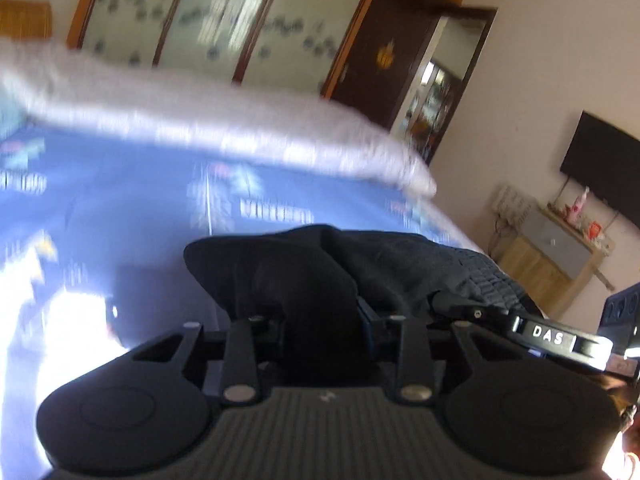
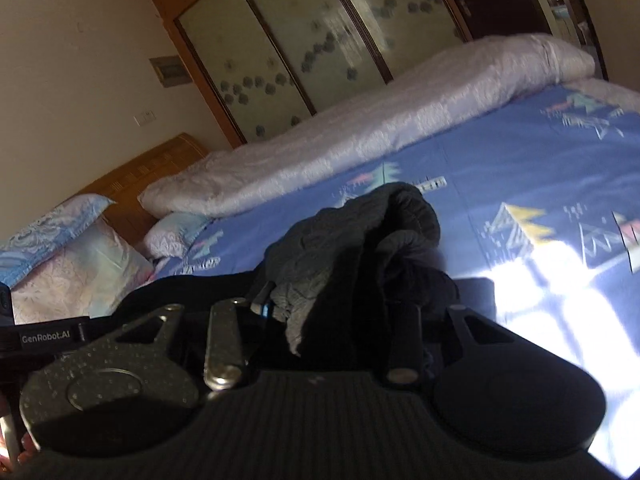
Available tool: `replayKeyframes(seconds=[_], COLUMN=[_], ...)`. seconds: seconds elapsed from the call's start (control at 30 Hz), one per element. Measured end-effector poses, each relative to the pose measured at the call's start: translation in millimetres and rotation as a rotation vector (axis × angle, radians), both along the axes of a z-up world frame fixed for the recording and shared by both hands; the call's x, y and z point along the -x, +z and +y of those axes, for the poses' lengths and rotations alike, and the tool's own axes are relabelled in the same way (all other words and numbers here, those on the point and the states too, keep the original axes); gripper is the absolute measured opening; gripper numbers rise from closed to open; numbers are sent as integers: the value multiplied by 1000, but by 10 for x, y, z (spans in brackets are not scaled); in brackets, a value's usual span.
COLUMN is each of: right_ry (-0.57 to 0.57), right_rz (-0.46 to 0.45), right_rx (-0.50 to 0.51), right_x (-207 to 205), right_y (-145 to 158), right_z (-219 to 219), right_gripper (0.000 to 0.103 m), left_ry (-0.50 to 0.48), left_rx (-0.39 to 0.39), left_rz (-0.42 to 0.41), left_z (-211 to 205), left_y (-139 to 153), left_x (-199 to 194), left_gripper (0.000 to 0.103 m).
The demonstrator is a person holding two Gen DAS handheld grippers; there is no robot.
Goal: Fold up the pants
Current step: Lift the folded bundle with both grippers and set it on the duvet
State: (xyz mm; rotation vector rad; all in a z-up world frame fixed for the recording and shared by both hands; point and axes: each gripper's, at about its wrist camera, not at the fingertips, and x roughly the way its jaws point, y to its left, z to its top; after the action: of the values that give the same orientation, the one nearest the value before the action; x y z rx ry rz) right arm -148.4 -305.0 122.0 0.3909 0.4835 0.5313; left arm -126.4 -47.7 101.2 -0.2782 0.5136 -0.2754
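The dark pants [image 1: 304, 272] are bunched over my left gripper [image 1: 320, 312], which is shut on the fabric and holds it above the blue patterned bed sheet [image 1: 120, 208]. The fingertips are hidden under the cloth. In the right wrist view the dark pants [image 2: 360, 240] drape over my right gripper [image 2: 332, 312], which is also shut on the fabric. The other gripper's body shows at the right edge of the left wrist view [image 1: 560, 340] and the left edge of the right wrist view [image 2: 40, 336].
A rolled white quilt [image 2: 380, 128] lies along the far side of the bed. Pillows [image 2: 72, 248] sit by the wooden headboard [image 2: 152, 168]. A wardrobe with frosted doors [image 2: 300, 40] stands behind. A wall TV [image 1: 600, 164] and a cabinet [image 1: 552, 256] are at the right.
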Motion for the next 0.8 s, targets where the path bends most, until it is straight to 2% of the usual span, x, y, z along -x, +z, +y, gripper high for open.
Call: replayKeyframes(seconds=[0.1, 0.17, 0.23, 0.27, 0.3, 0.33, 0.37, 0.4, 0.43, 0.5, 0.57, 0.63, 0.7, 0.8], right_ry=[-15, -20, -22, -19, -16, -17, -44, -75, -74, -82, -112, -154, -176, -160], right_rz=[-60, -50, 34, 95, 161, 246, 335, 378, 370, 364, 349, 317, 307, 305], right_rx=[-30, -30, -32, -24, -4, 28, 69, 85, 41, -23, -34, -22, 27, 39], right_x=[-326, -632, -921, -1074, -1205, -1325, -1421, -1442, -1407, -1303, -1150, -902, -644, -234], right_y=[94, -46, -305, -496, -693, -906, -1116, -1247, -1289, -1242, -1136, -987, -847, -743], right_z=[57, 144, 256, 322, 406, 495, 556, 570, 515, 392, 265, 165, 101, 33], right_gripper=[42, 43, 45, 49, 55, 56, 61, 66, 67, 69, 70, 71, 72, 73], left_ry=[44, 87, 137, 187, 238, 295, 338, 332, 327, 327, 330, 314, 292, 281], left_rx=[-7, -13, -17, -46, -99, -167, -213, -190, -160, -175, -217, -240, -231, -227], left_rz=[-57, -8, 94, 171, 253, 343, 421, 413, 378, 349, 324, 307, 294, 278], left_z=[75, 164, 254, 295, 327, 335, 357, 381, 401, 365, 283, 165, 111, 15], left_y=[64, -124, -439, -658, -863, -1041, -1184, -1221, -1191, -1093, -966, -861, -766, -684], left_x=[-245, -506, -779, -945, -1051, -1126, -1147, -1088, -964, -773, -627, -399, -261, 70], left_gripper=[30, 32, 36, 39, 40, 41, 48, 49, 49, 53, 54, 56, 59, 67])
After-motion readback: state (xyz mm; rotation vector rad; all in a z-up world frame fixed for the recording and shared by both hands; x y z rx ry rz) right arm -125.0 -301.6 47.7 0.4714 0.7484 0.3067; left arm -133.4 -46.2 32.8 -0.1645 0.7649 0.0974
